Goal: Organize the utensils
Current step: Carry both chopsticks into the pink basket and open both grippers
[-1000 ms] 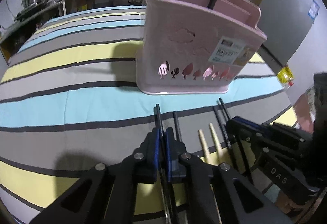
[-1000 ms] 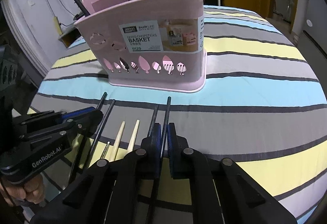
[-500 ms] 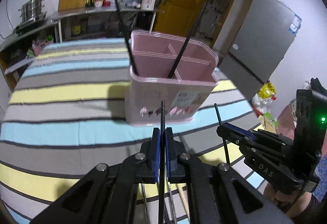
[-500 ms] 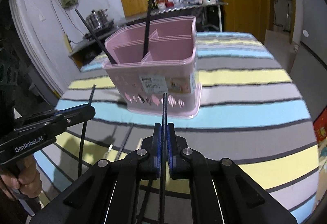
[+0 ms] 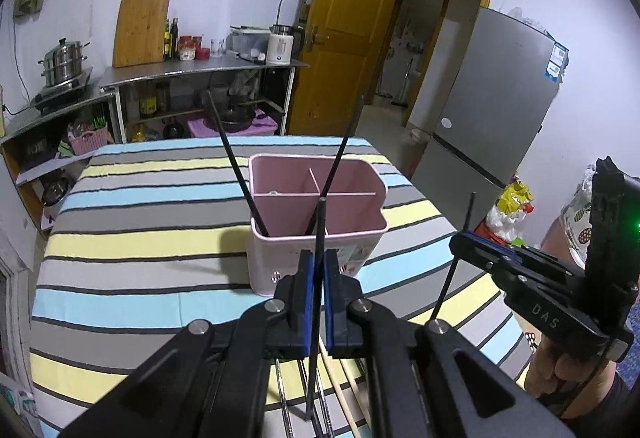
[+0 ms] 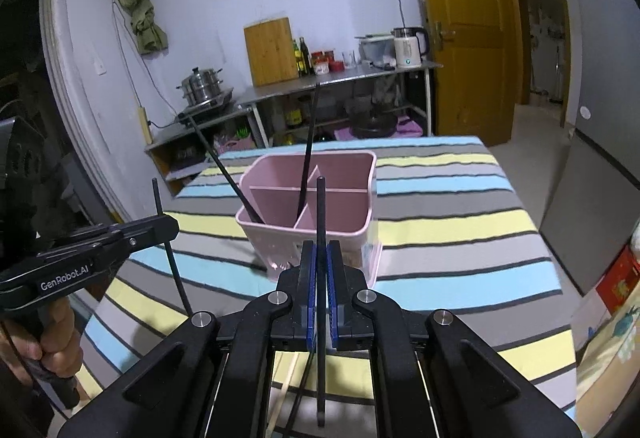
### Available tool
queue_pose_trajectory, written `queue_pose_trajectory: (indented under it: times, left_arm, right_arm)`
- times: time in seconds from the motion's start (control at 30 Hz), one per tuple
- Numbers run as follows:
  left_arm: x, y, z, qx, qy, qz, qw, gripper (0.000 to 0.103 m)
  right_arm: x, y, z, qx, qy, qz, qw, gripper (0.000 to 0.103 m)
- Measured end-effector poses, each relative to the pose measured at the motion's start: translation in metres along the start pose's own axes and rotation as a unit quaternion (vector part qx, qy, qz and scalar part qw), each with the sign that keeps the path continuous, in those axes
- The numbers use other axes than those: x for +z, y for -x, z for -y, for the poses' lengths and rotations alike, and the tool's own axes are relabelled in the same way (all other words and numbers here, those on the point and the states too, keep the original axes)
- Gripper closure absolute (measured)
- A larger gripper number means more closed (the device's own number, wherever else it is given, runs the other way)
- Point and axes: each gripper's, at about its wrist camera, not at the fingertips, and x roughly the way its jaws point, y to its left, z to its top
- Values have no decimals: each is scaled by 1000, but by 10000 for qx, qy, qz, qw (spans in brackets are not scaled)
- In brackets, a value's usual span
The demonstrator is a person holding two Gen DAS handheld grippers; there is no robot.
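Two claws, each clenched on one black chopstick: my left claw [image 5: 316, 298] grips the left chopstick [image 5: 318, 238], my right claw [image 6: 320, 294] the right chopstick [image 6: 321, 222], both raised above the striped bench [image 5: 140, 238] just short of the pink utensil basket [image 5: 360, 238]. Two more black chopsticks [image 5: 232, 158] lean inside that basket. Loose wooden chopsticks [image 5: 348, 386] lie on the bench nearer me than the basket.

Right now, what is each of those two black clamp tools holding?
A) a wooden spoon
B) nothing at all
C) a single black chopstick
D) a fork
C: the left gripper is shut on a black chopstick, and the right gripper is shut on another black chopstick, both lifted short of the pink utensil basket.
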Motion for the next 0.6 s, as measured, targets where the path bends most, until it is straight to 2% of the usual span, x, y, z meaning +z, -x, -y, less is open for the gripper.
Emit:
queue_pose_trajectory:
  times: [0.27,0.6]
  left_arm:
    - [2,12,2,4,-12,105,9999,98]
    - [-5,15,10,-11,-55,-3,10000,98]
  right_arm:
    - [-3,15,-1,-5,4,72,10000,98]
    - [-5,24,-1,38,5,104,9999,98]
